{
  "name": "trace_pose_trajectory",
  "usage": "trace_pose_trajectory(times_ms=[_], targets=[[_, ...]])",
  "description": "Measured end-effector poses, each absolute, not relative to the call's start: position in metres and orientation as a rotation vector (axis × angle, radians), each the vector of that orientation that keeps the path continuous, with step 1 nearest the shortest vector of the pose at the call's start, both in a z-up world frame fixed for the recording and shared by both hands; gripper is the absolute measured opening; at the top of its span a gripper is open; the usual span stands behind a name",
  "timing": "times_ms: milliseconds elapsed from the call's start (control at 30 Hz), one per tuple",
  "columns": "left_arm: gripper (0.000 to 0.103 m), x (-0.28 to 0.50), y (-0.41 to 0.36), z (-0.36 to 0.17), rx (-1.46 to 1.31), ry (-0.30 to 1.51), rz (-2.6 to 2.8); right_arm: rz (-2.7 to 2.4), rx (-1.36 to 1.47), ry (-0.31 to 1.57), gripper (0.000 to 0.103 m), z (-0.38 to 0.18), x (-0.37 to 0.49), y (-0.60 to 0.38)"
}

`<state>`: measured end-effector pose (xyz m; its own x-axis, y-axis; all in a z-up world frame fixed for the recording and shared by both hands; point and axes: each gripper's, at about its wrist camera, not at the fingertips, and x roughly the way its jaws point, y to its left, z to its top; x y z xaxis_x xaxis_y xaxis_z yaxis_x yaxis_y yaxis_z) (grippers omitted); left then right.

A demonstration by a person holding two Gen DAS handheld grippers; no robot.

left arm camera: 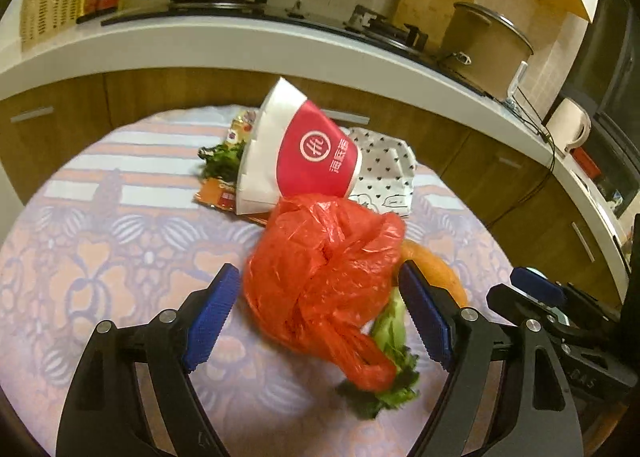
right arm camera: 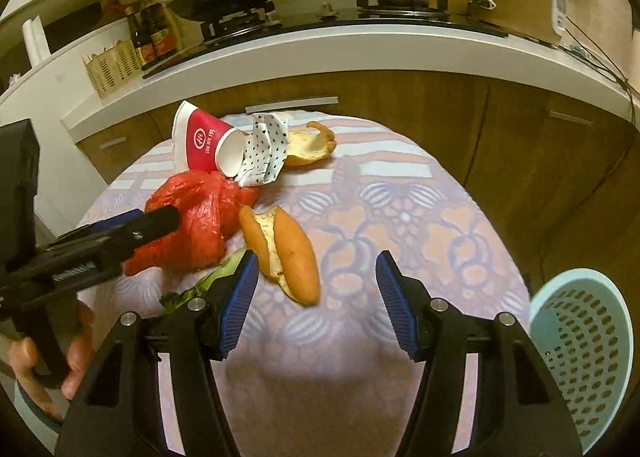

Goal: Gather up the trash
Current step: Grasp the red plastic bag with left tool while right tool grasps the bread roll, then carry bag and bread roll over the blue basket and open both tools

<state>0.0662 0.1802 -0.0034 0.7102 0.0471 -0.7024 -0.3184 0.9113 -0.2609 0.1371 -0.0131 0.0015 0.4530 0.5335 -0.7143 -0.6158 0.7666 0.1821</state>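
Straddling a crumpled red plastic bag [left arm camera: 324, 273], the left tongs [left arm camera: 316, 317] stand wide apart on either side of it, their blue pads close to the plastic but clamped on nothing. The bag lies near the middle of the tabletop [left arm camera: 120, 257], which wears a patterned cloth of lilac and orange. At the bag's 12 o'clock a red-and-white paper cup [left arm camera: 296, 153] lies on its side, with a crumpled spotted paper [left arm camera: 384, 169] at its 3 o'clock and a snack wrapper [left arm camera: 224, 193] tucked under its 9 o'clock side. A green vegetable scrap [left arm camera: 388, 337] pokes from beneath the bag at 5 o'clock. In the right wrist view the right tongs [right arm camera: 312, 305] are likewise open and hold nothing, pointing at an orange fruit peel [right arm camera: 292, 257] just beside the bag. A second peel [right arm camera: 312, 145] lies at the tabletop's far edge, touching the spotted paper. A pale blue perforated basket [right arm camera: 584, 357] stands beyond the tabletop's rim at 4 o'clock.
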Motion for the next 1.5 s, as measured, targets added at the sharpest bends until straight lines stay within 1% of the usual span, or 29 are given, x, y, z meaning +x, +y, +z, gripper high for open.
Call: trace_pose_trajectory(times_ms=[133, 233, 267, 367, 433, 567, 633, 800, 833, 867, 900, 933, 1000, 1067, 1333, 1500], targets=[[0.079, 0.071, 0.187, -0.019, -0.423, 0.776, 0.197, 0.729, -0.115, 0.844, 0.057, -0.005, 0.139, -0.004], [0.070, 0.076, 0.190, -0.025, -0.448, 0.793, 0.170, 0.734, -0.129, 0.847, 0.057, -0.009, 0.143, 0.005], [0.064, 0.076, 0.190, -0.026, -0.449, 0.786, 0.169, 0.738, -0.129, 0.849, 0.057, -0.010, 0.145, 0.007], [0.054, 0.072, 0.189, -0.026, -0.457, 0.768, 0.143, 0.756, -0.113, 0.859, 0.057, -0.014, 0.150, 0.015], [0.052, 0.067, 0.187, -0.024, -0.458, 0.743, 0.136, 0.763, -0.113, 0.864, 0.058, -0.016, 0.152, 0.020], [0.051, 0.054, 0.189, -0.020, -0.485, 0.684, 0.127, 0.761, -0.134, 0.879, 0.067, -0.022, 0.156, 0.030], [0.051, 0.052, 0.190, -0.019, -0.504, 0.673, 0.122, 0.755, -0.150, 0.897, 0.070, -0.028, 0.158, 0.036], [0.051, 0.049, 0.186, -0.011, -0.493, 0.643, 0.124, 0.744, -0.145, 0.934, 0.070, -0.036, 0.167, 0.042], [0.051, 0.049, 0.184, -0.010, -0.486, 0.636, 0.122, 0.748, -0.140, 0.936, 0.065, -0.036, 0.168, 0.042], [0.051, 0.048, 0.183, -0.009, -0.483, 0.634, 0.120, 0.759, -0.131, 0.937, 0.053, -0.036, 0.168, 0.041], [0.051, 0.048, 0.183, -0.009, -0.482, 0.633, 0.120, 0.784, -0.120, 0.944, 0.049, -0.036, 0.167, 0.041], [0.051, 0.048, 0.182, -0.009, -0.481, 0.633, 0.119, 0.792, -0.119, 0.939, 0.036, -0.036, 0.166, 0.040], [0.051, 0.047, 0.182, -0.008, -0.485, 0.629, 0.118, 0.790, -0.123, 0.932, 0.033, -0.036, 0.164, 0.040], [0.051, 0.043, 0.181, -0.007, -0.480, 0.615, 0.128, 0.794, -0.117, 0.920, 0.027, -0.034, 0.161, 0.037], [0.051, 0.031, 0.172, 0.012, -0.471, 0.552, 0.111, 0.769, -0.074, 0.861, 0.025, -0.017, 0.147, 0.008], [0.051, 0.027, 0.150, 0.029, -0.433, 0.533, 0.078, 0.736, -0.067, 0.802, 0.025, 0.005, 0.135, -0.022]])
